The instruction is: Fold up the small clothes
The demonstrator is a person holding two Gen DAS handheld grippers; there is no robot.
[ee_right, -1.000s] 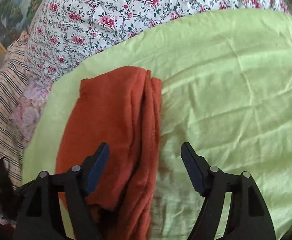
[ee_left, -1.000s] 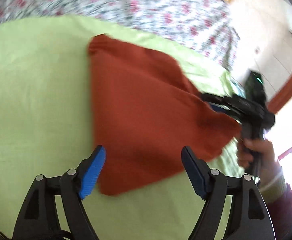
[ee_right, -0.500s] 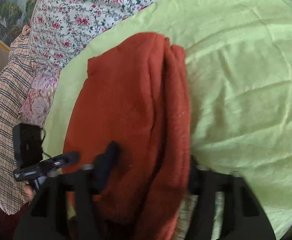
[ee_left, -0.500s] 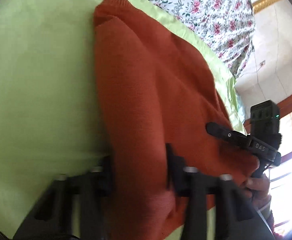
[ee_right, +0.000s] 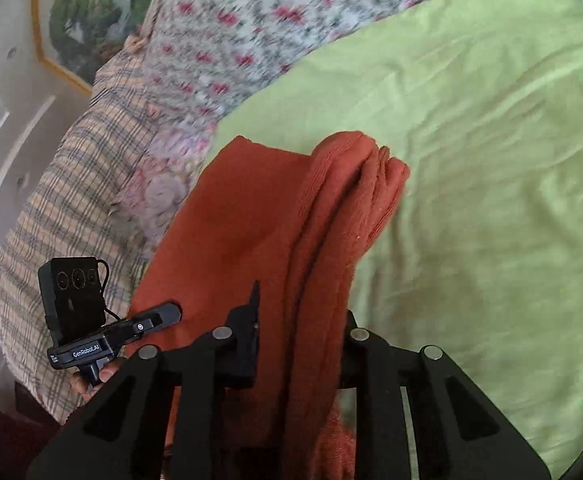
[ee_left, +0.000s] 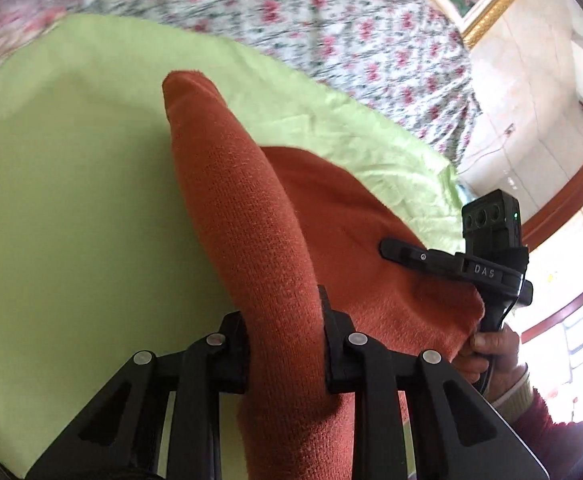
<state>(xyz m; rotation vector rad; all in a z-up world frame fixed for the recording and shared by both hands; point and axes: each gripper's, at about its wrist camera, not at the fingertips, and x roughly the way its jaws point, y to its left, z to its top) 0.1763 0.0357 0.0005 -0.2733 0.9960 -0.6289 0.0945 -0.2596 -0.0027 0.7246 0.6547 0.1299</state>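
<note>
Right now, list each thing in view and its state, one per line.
Rust-orange knitted garment: partly folded, near edge bunched and lifted off the sheet.
Left gripper: shut on the garment.
Right gripper: shut on the garment's layered edge.
Light green sheet: spread flat, lightly wrinkled.

Green sheet (ee_left: 71, 200) over floral bedspread (ee_left: 331, 28), plaid cloth (ee_right: 51, 200) — gold-framed picture (ee_right: 75, 12) on wall
</note>
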